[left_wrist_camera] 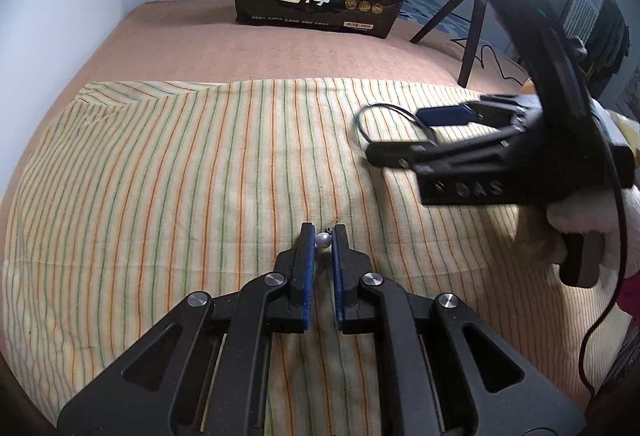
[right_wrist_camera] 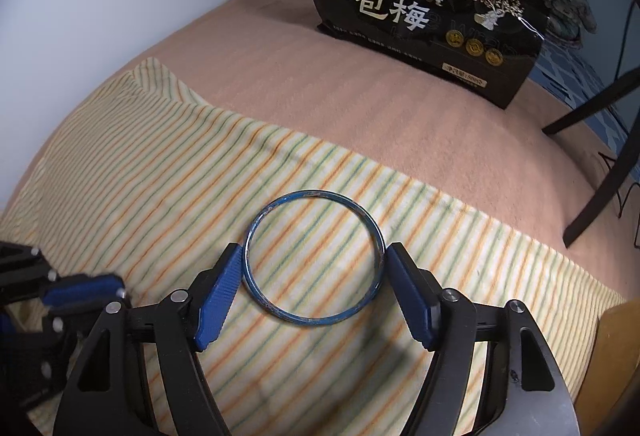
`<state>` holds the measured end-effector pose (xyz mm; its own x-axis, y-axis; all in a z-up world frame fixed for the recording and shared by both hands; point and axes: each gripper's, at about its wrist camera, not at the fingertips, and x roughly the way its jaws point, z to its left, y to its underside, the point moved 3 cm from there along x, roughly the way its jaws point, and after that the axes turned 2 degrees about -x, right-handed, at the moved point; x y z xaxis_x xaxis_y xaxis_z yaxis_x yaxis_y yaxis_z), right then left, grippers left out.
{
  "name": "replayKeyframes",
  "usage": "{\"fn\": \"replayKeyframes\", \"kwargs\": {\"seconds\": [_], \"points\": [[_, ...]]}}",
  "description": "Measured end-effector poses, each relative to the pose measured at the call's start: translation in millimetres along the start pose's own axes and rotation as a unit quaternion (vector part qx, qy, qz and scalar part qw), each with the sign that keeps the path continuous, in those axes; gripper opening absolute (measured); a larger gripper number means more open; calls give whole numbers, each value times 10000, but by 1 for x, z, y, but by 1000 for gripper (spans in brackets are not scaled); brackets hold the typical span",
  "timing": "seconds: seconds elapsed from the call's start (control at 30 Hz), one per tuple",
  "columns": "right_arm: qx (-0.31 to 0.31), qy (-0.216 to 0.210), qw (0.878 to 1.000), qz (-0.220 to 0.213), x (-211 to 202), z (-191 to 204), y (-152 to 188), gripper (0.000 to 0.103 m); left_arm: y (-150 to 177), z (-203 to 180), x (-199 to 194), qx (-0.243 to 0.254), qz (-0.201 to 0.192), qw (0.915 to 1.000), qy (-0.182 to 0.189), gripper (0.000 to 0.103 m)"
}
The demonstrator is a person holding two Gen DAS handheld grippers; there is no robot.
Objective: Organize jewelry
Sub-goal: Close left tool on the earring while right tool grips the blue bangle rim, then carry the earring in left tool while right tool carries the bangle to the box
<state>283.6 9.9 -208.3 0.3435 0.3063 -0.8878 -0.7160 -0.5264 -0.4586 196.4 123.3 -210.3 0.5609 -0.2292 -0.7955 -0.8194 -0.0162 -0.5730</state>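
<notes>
Striped cloth (right_wrist_camera: 160,164) over peach blanket (right_wrist_camera: 320,84), left tongs (left_wrist_camera: 323,236) pinching pearl earring (left_wrist_camera: 323,241), right tongs (right_wrist_camera: 314,260) gripping blue bangle (right_wrist_camera: 314,256).

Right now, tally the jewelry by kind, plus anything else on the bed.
Pearl earring: 1
Blue bangle: 1
Black snack bag: 1
Striped cloth: 1
Ring light tripod: 1
Total: 5, of which 2 are jewelry
</notes>
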Motion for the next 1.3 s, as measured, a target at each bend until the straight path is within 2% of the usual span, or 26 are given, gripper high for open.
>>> {"fn": "replayKeyframes", "kwargs": {"seconds": [0.27, 0.53, 0.73, 0.9, 1.3], "points": [[112, -54, 9999, -51, -30, -5, 21, 72, -10, -9, -24, -47, -142, 9999, -35, 7], [102, -73, 9994, -324, -86, -4, 39, 72, -21, -29, -45, 18, -306, 9995, 22, 7], [148, -9, 9985, -532, -134, -12, 53, 72, -32, -58, -63, 205, -456, 9987, 134, 7], [257, 152, 9971, -706, -174, -32, 70, 72, -45, -85, -73, 365, -552, 9975, 253, 7], [762, 668, 9914, -829, -232, -112, 115, 72, -82, -173, -76, 808, -710, 9921, 644, 7]]}}
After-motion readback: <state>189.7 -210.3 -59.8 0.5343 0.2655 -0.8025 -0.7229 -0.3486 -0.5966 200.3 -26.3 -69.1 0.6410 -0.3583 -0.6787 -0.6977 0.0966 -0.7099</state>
